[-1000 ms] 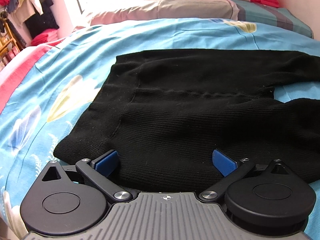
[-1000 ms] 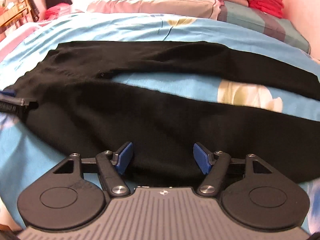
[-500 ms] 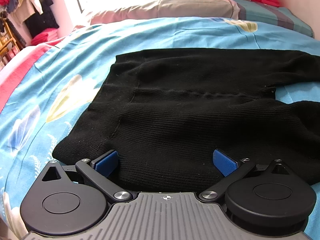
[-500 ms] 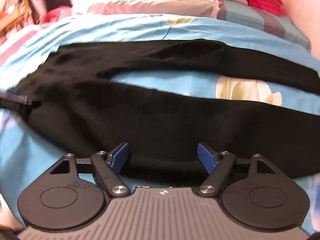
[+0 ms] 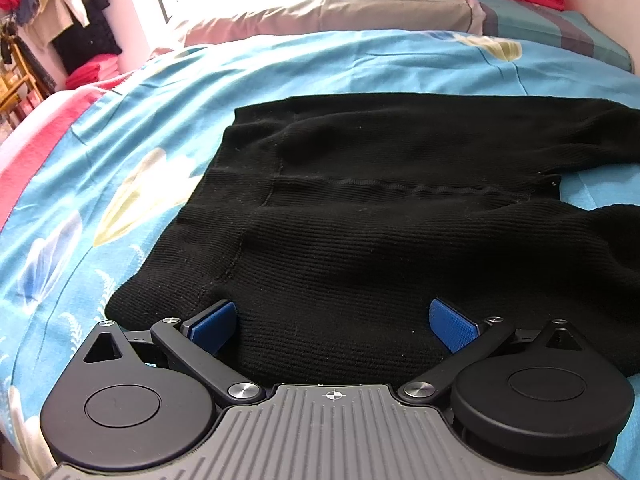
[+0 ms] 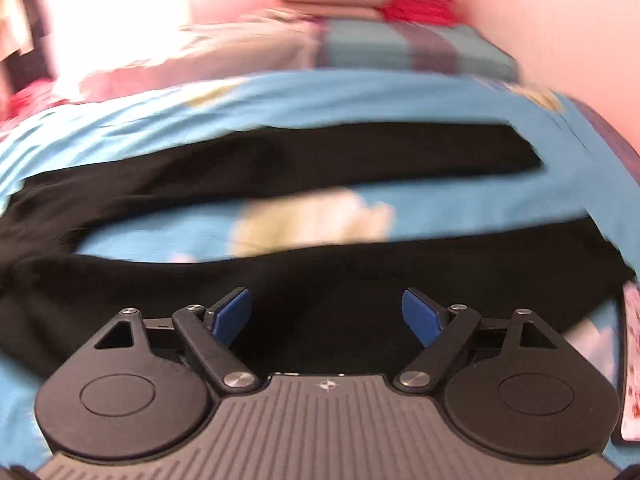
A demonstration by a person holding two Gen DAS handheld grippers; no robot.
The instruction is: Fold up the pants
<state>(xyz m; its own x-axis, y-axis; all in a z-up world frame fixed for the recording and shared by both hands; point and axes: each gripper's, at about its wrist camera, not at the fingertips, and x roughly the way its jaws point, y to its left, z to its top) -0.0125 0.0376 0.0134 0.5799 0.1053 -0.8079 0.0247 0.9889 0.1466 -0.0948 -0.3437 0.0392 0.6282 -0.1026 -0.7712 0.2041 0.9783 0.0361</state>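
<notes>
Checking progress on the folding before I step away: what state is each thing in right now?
Black knit pants: spread flat on the blue floral bedsheet, unfolded, legs apart with sheet showing between them.
Left gripper: open, blue pads on either side of the waist-end fabric.
Right gripper: open, jaws just been widening, over the near leg; picture blurred.
Grey pillow: lying at the bed's head.
</notes>
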